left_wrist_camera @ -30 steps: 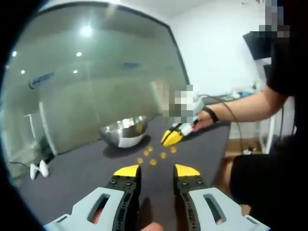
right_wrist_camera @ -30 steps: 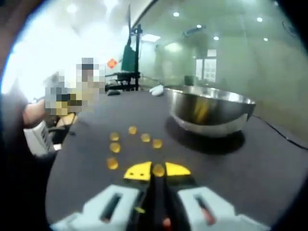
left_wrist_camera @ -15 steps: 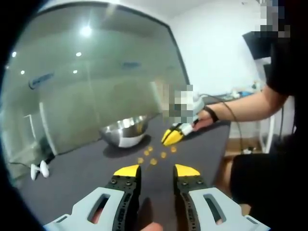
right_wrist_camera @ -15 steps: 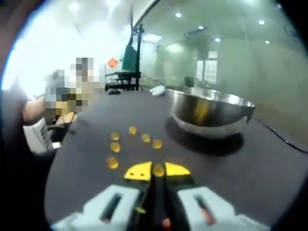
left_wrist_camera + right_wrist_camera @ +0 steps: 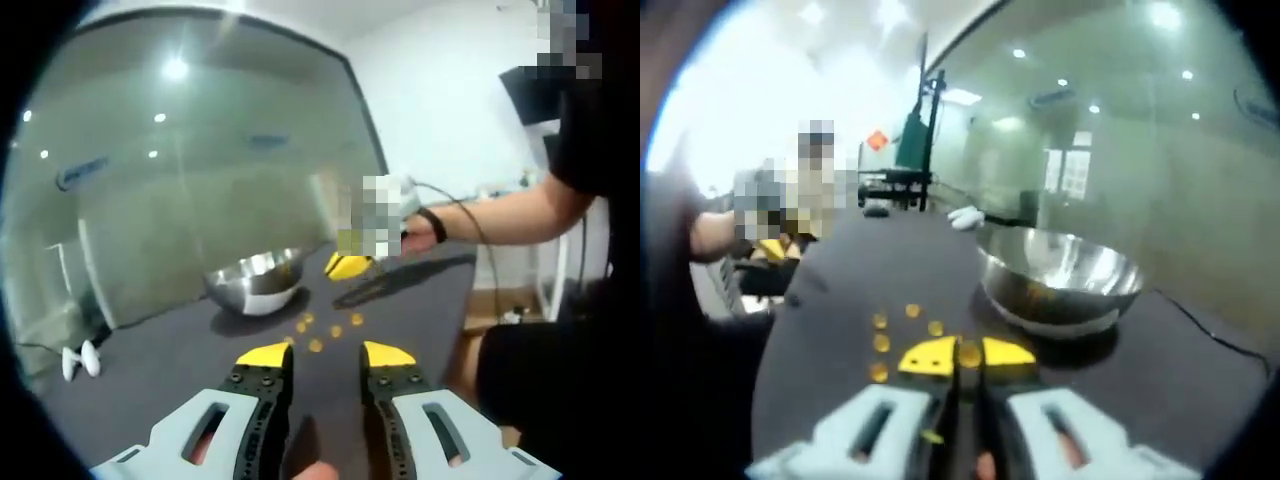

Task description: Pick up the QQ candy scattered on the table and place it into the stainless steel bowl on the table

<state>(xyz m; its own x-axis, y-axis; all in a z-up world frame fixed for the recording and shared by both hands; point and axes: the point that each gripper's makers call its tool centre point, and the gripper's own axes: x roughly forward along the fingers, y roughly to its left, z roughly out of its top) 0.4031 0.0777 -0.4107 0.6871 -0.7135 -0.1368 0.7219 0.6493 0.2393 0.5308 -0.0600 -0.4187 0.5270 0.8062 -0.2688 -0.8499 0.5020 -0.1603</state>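
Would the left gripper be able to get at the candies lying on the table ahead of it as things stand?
Probably yes: the left gripper is open, and the candies lie on the bare table just past its tips, unblocked.

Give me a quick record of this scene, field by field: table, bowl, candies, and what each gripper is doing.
table: dark tabletop
bowl: stainless steel bowl, upright on the table
loose candies: four small orange candies on the table beside the bowl
right gripper: right gripper above the table, jaws shut on one candy
left gripper: left gripper open, holding nothing, pointing toward the candies
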